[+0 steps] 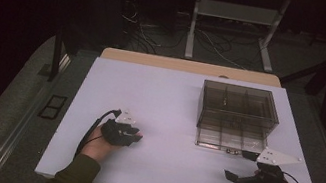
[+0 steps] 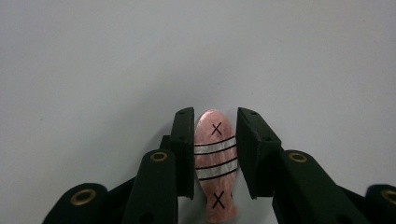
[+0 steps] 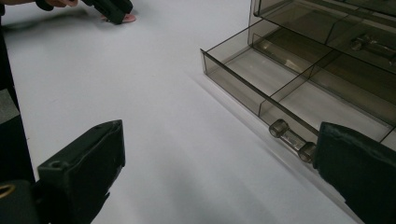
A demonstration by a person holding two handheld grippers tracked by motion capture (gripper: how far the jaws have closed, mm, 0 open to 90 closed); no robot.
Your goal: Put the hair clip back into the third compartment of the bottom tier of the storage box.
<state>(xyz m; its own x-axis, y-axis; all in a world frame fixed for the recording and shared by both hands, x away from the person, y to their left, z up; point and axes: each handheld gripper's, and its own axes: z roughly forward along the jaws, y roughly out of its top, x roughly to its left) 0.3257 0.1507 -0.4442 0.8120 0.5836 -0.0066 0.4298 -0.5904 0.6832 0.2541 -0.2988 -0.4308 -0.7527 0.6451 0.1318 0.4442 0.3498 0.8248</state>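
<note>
Lying flat mid-counter point(image 1: 175, 98), well clear of every edge: pink fish-shaped piece point(image 2: 215, 163), marked with two black X's and stripes, clenched in left gripper point(image 2: 215, 140) jaws. Right gripper point(image 3: 215, 172) jaws released beside smoky drawer box point(image 1: 237, 115), bottom drawer open.

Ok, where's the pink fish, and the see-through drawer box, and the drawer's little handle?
pink fish point(image 2: 215, 161): left gripper view, on its striped middle.
see-through drawer box point(image 1: 239, 107): high view, on its top.
drawer handle point(image 3: 289, 138): right gripper view, on the clear bar.
</note>
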